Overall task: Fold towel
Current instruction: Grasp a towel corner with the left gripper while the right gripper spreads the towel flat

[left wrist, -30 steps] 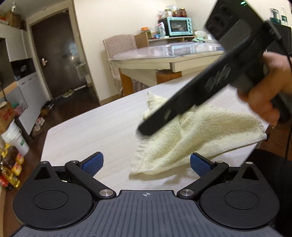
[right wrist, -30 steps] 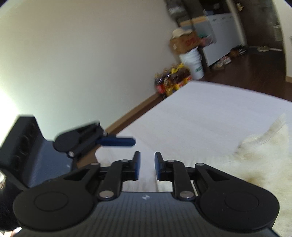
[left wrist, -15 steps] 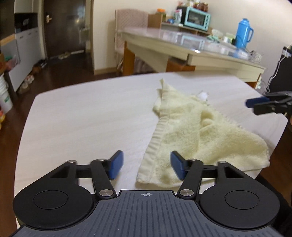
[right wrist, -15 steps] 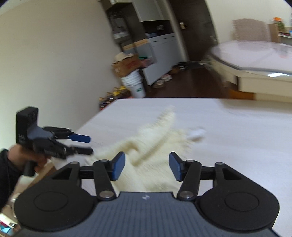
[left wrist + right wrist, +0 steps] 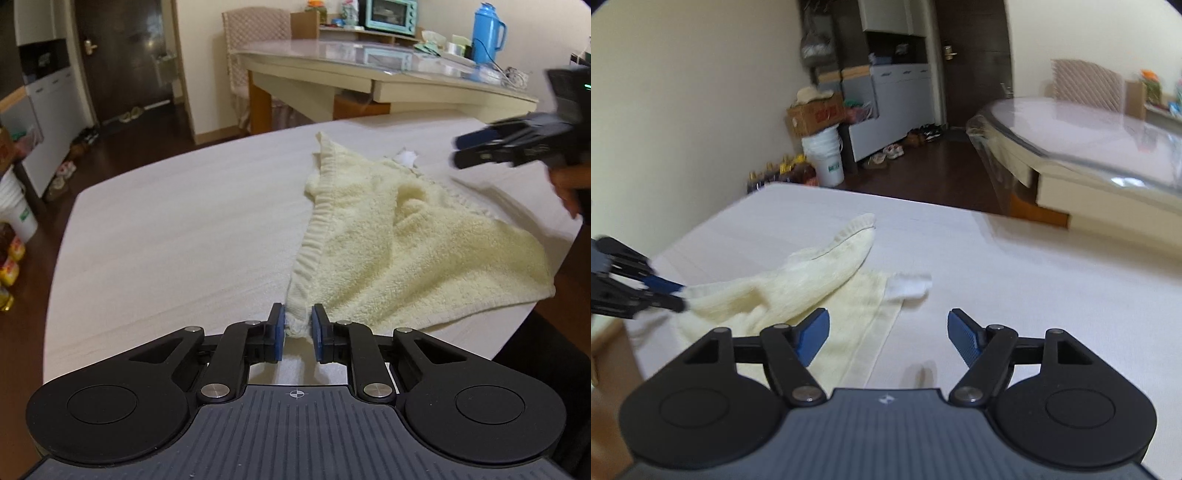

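Observation:
A pale yellow towel (image 5: 399, 240) lies crumpled on the white table (image 5: 166, 240), with a white label (image 5: 406, 157) at its far edge. My left gripper (image 5: 298, 332) is shut on the towel's near corner. The towel also shows in the right wrist view (image 5: 798, 284), with the left gripper (image 5: 665, 293) at its left corner. My right gripper (image 5: 888, 332) is open and empty, above the table just beyond the towel's label (image 5: 908, 286). In the left wrist view the right gripper (image 5: 480, 149) hovers at the far right, blurred.
A second, glass-topped table (image 5: 369, 70) stands beyond, with a blue flask (image 5: 485, 33) and a toaster oven (image 5: 391, 13). The white table's front edge is close under my left gripper. A white bucket (image 5: 829, 155) and a cardboard box (image 5: 816, 114) stand on the floor.
My left gripper has moved forward and closed on the towel's near corner. My right gripper has swung round to face the towel and opened wide.

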Action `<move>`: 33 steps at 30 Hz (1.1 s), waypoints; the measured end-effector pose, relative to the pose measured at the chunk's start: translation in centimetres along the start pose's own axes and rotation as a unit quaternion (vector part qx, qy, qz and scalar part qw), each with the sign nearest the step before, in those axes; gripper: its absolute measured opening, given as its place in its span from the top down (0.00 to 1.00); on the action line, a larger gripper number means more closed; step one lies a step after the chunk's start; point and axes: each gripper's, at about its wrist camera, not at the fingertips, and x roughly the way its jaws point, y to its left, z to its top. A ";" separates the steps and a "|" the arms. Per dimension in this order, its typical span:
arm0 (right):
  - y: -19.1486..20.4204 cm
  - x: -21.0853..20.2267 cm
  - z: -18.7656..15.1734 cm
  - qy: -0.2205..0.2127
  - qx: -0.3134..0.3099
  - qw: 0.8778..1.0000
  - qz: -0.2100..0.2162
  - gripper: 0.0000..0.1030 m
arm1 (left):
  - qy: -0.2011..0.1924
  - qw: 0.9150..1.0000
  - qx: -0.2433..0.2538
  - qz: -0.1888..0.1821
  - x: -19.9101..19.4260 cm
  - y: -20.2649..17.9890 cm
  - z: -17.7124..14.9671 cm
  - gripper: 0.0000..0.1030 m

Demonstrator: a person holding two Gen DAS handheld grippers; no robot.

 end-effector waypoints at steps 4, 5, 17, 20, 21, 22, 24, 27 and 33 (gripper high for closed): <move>0.2 4.0 1.7 0.037 -0.027 0.999 -0.001 0.41 | -0.005 1.000 -0.009 0.022 -1.3 0.5 -0.5 0.84; 0.4 5.0 2.0 0.047 -0.038 0.998 -0.001 0.43 | -0.005 1.000 -0.010 0.025 -1.5 0.5 -0.6 0.84; 1.4 4.1 0.4 0.042 -0.080 0.996 -0.013 0.91 | -0.007 1.000 -0.013 0.024 -0.1 0.2 -0.5 0.84; -0.6 1.9 -0.1 0.033 -0.066 0.996 -0.058 0.91 | -0.014 1.000 -0.014 0.016 0.6 -0.2 0.2 0.84; -1.8 0.9 -0.5 0.032 -0.058 0.995 -0.080 0.91 | -0.015 1.000 -0.013 0.014 0.9 -0.4 0.3 0.84; -2.2 0.7 -0.6 0.033 -0.057 0.994 -0.088 0.91 | -0.015 1.000 -0.011 0.011 1.2 -0.5 0.5 0.84; -3.9 -0.7 -1.4 0.036 -0.049 0.990 -0.127 0.91 | -0.014 1.000 -0.005 0.006 1.9 -1.2 0.8 0.84; -5.7 -2.0 -2.4 0.051 -0.030 0.985 -0.160 0.88 | -0.014 1.000 0.002 0.004 2.1 -1.8 1.0 0.84; -4.8 -4.1 -3.0 0.030 -0.022 0.986 -0.165 0.71 | -0.013 1.000 0.011 0.018 1.6 -2.5 0.8 0.84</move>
